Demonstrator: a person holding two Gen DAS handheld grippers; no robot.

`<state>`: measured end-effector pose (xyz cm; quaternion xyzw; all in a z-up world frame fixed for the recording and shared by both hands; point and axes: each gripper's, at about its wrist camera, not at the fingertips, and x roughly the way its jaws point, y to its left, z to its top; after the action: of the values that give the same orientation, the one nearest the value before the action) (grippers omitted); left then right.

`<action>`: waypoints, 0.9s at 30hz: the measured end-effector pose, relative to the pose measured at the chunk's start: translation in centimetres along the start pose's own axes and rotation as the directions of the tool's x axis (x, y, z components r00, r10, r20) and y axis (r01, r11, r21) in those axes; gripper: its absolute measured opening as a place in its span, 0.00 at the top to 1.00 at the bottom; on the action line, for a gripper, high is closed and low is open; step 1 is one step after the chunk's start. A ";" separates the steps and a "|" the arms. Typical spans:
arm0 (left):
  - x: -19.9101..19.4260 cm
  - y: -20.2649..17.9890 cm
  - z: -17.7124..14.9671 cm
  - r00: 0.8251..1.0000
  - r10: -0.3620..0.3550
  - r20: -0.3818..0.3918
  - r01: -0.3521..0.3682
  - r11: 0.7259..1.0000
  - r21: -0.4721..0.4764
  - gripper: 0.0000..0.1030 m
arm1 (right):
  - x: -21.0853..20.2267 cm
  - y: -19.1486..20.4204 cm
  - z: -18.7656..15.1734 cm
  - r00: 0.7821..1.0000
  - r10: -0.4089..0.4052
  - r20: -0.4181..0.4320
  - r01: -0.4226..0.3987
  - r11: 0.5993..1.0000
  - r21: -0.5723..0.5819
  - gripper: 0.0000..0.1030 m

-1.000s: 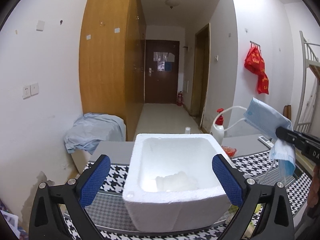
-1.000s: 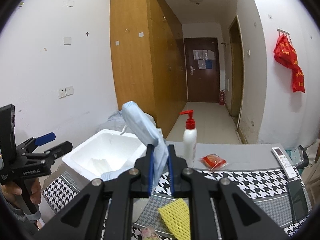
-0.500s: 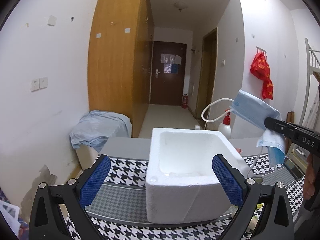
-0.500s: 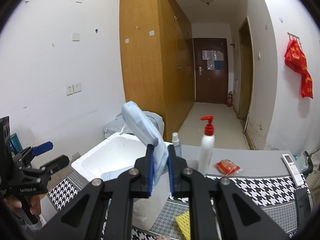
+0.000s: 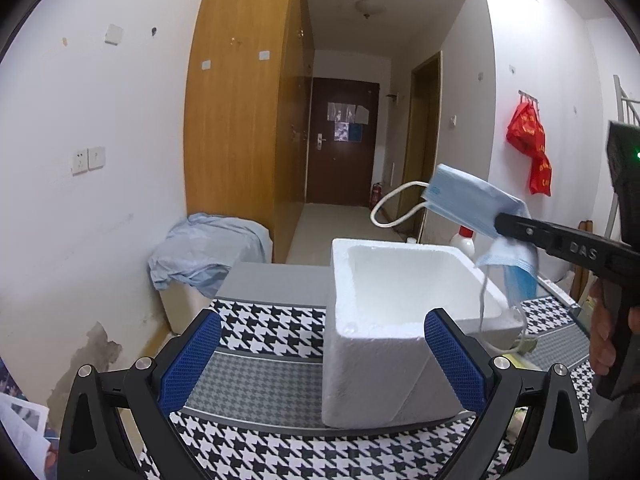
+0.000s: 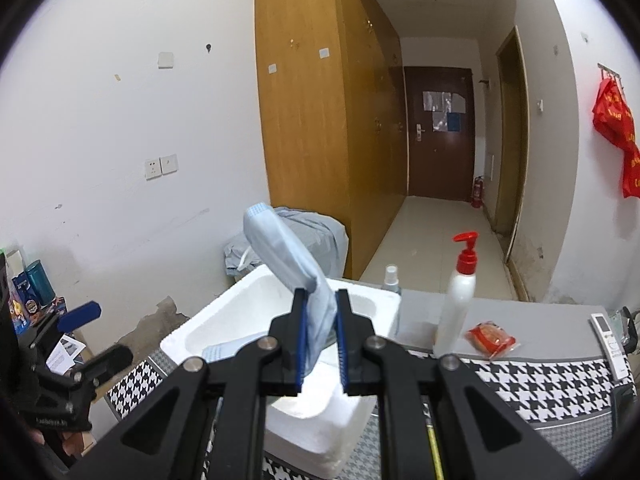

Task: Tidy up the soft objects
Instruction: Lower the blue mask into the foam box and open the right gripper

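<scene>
Mask [image 6: 288,256] pinched in my right gripper [image 6: 320,332], hanging over the foam box [image 5: 400,320] on the table [image 5: 260,328]. Left gripper [image 5: 320,360] wide open, empty, near the box. Risk as I see it: ear loop [image 5: 394,208] snags a fingertip on release, dragging the mask outside the rim.

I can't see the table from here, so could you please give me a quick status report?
Left tool open, holding nothing. Right tool shut on blue face mask, above the foam box. Nothing in the way.
</scene>
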<state>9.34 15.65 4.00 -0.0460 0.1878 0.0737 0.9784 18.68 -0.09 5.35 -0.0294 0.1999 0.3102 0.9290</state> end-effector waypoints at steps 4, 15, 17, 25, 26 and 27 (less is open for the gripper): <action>-0.3 0.5 -0.2 1.000 -0.001 -0.002 0.001 1.000 -0.005 0.01 | 1.2 0.8 0.0 1.000 -0.003 -0.025 0.003 1.000 -0.002 0.85; 0.0 1.0 -0.5 1.000 0.006 -0.023 -0.006 1.000 -0.020 0.01 | 3.5 1.3 -0.2 0.996 -0.011 -0.087 0.011 1.000 -0.001 0.84; 0.0 1.0 -0.5 1.000 0.004 -0.020 -0.005 1.000 -0.021 0.01 | 3.9 1.0 -0.1 0.994 -0.008 -0.105 0.010 1.000 0.011 0.82; -0.1 0.6 -0.6 1.000 0.008 -0.011 -0.008 1.000 -0.014 0.01 | 3.5 1.3 0.0 0.995 -0.005 -0.096 0.007 1.000 0.014 0.25; -0.1 0.6 -0.7 1.000 0.007 -0.012 -0.007 1.000 -0.015 0.01 | 3.4 1.4 0.0 0.995 0.003 -0.097 -0.003 1.000 0.009 0.24; -0.1 0.6 -0.7 1.000 0.006 -0.014 -0.007 1.000 -0.015 0.01 | 3.4 1.5 0.0 0.995 0.004 -0.096 -0.003 1.000 0.006 0.24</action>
<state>8.92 16.11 3.34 -0.0532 0.1940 0.0780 0.9764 20.25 3.04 4.09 -0.0413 0.2452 0.3095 0.9178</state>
